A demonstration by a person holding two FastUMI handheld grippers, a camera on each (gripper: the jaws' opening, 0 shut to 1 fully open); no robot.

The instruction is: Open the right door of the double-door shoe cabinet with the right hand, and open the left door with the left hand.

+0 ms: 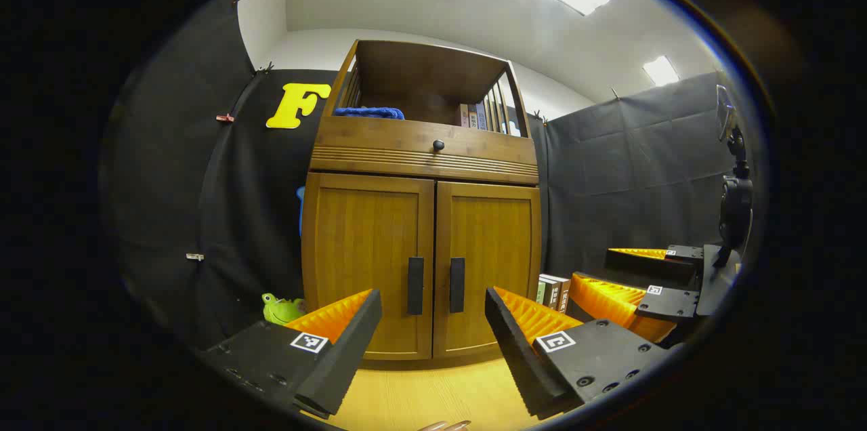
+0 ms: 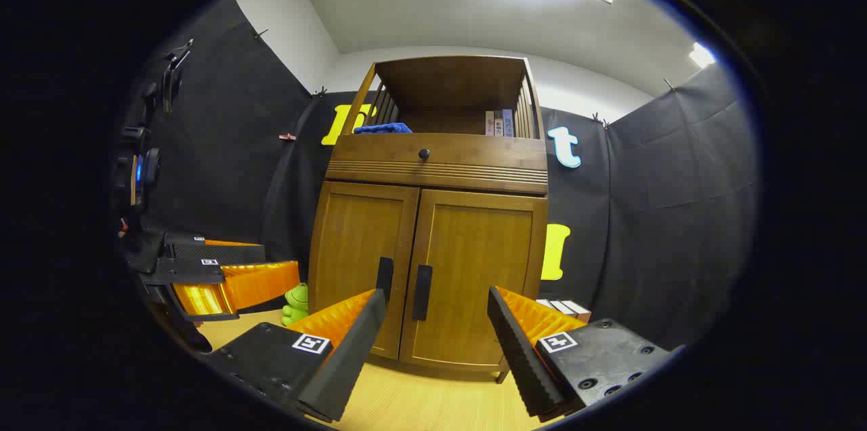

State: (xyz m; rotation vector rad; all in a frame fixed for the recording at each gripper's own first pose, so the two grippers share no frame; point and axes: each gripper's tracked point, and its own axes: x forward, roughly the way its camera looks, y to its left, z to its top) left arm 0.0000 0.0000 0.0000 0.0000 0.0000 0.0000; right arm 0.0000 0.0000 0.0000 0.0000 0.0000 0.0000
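Standing shut on a pale wooden floor [image 1: 433,397], the double-door shoe cabinet [image 1: 423,214] faces both grippers inside a booth hung with black cloth. Seen from the left gripper view, the left gripper [image 1: 433,343] holds its jaws wide, gripping nothing; the cabinet's left door [image 1: 369,258] and right door [image 1: 488,261] rise beyond the gap, with the two dark vertical handles, the left handle [image 1: 415,285] and the right handle [image 1: 457,284], framed between the fingers and clearly apart from them. The right gripper [image 1: 637,289] appears at the right edge of that view, near a few books [image 1: 554,290] standing on the floor beside the cabinet.

From the right gripper view, the right gripper [image 2: 437,343] likewise has jaws spread wide and empty. The right door's handle [image 2: 422,292] sits in the gap between its fingers, farther off and untouched, while the left door's handle [image 2: 385,278] is just above the tip of the finger on the view's left. The left gripper [image 2: 230,282] shows at the left, beside a green toy frog [image 2: 295,303] on the floor.

Above the doors are a drawer with a small dark knob [image 1: 438,145] and an open shelf holding a folded blue cloth [image 1: 369,112].
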